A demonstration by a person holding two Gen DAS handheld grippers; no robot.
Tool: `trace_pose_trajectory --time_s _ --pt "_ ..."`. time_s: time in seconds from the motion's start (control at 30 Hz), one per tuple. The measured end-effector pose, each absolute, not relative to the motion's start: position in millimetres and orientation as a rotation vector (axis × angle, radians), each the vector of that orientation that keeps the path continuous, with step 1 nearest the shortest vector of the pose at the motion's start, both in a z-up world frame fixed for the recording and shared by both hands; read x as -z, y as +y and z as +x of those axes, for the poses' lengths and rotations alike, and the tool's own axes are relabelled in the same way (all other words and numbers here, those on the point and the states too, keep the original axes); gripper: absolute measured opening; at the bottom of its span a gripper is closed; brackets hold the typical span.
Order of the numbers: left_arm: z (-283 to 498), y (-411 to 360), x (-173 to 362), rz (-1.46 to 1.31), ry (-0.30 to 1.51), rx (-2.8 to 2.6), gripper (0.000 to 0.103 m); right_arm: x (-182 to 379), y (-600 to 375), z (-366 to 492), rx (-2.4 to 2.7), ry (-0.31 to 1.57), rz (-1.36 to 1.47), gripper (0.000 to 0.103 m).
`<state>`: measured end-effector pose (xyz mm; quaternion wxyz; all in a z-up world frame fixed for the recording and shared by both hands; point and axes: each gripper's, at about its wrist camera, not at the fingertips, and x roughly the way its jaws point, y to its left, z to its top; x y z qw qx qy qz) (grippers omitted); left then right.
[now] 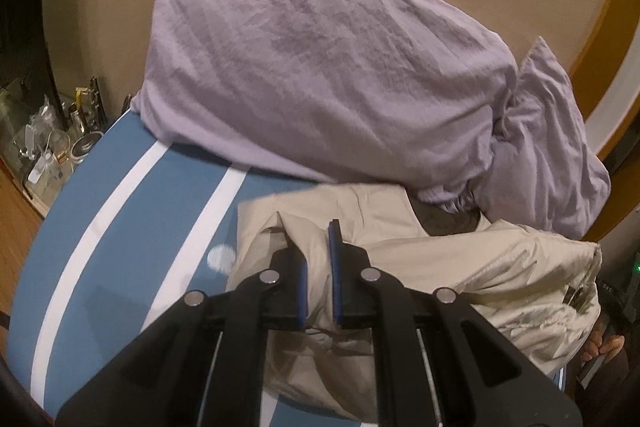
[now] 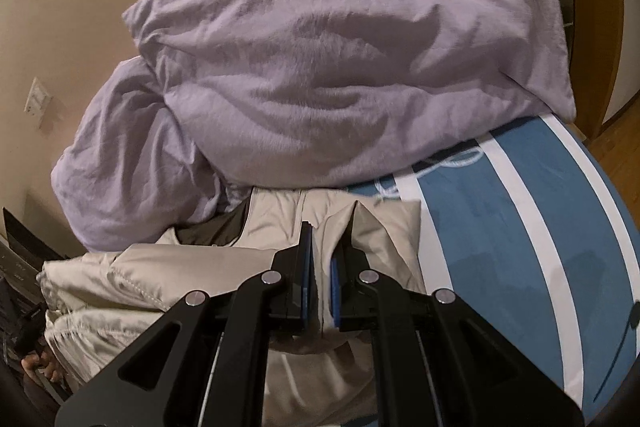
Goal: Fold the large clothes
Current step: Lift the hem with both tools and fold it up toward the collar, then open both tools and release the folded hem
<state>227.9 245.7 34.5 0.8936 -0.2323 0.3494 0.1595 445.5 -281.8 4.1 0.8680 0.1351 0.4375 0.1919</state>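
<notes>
Beige padded jacket (image 1: pixel 460 267) lay bunched on the blue bed sheet with white stripes (image 1: pixel 132 247), at 6 o'clock of the lilac duvet (image 1: pixel 320 67) and touching its lower edge. Left gripper (image 1: pixel 318 275) had its jaws narrow, pinching a fold of jacket fabric between the blue pads. Right gripper (image 2: pixel 320 279) was the same: jaws nearly together, clamped on a raised fold of the jacket (image 2: pixel 180 267). Dark lining showed at the jacket's collar, 12 o'clock of the garment, right under the duvet. Duvet was heaped against the beige wall. Striped sheet ran out at 9 o'clock in the left wrist view and 3 o'clock in the right. Cluttered jars and bottles (image 1: pixel 60 147) stood off the bed at 9 o'clock. Wall switch (image 2: pixel 38 103) was at 9 o'clock in the right view.
</notes>
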Motion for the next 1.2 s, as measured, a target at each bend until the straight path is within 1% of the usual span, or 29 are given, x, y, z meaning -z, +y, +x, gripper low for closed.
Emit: trace_pose_trajectory --time_s 0.2,0.53,0.67,0.7,0.83,0.87,0.9,0.93,0.97,1.0,1.03,1.07,1.2 --pt "282 258 -23 -0.46 0.773 -0.358 0.01 16 -268 485 -0.361 0.969 0.292 0.008" --pt "350 277 25 -0.483 0.901 -0.407 0.011 59 -250 534 -0.314 1.065 0.271 0.008" --pt "367 284 42 -0.498 0.944 -0.42 0.014 74 -245 546 -0.301 1.097 0.263 0.009" --pt "372 287 47 -0.508 0.956 -0.42 0.015 75 -245 547 -0.299 1.102 0.264 0.01" --pt "380 293 55 -0.545 0.992 -0.42 0.018 76 -247 549 -0.302 1.116 0.272 0.019" --pt "381 294 55 -0.551 0.997 -0.419 0.021 74 -248 548 -0.302 1.115 0.27 0.02" --pt "382 294 54 -0.556 0.999 -0.416 0.025 69 -250 546 -0.3 1.108 0.262 0.026" --pt "381 295 51 -0.556 0.995 -0.414 0.028 63 -251 545 -0.295 1.097 0.253 0.034" --pt "380 295 47 -0.547 0.986 -0.419 0.042 59 -251 544 -0.287 1.083 0.245 0.041" --pt "378 294 38 -0.516 0.966 -0.448 0.06 52 -253 541 -0.275 1.057 0.234 0.055" --pt "376 293 30 -0.487 0.946 -0.476 0.067 42 -254 537 -0.271 1.027 0.227 0.059" --pt "373 293 25 -0.476 0.931 -0.482 0.069 35 -253 536 -0.277 1.012 0.229 0.059" --pt "364 284 7 -0.464 0.91 -0.451 0.069 16 -236 523 -0.344 0.992 0.214 0.059"
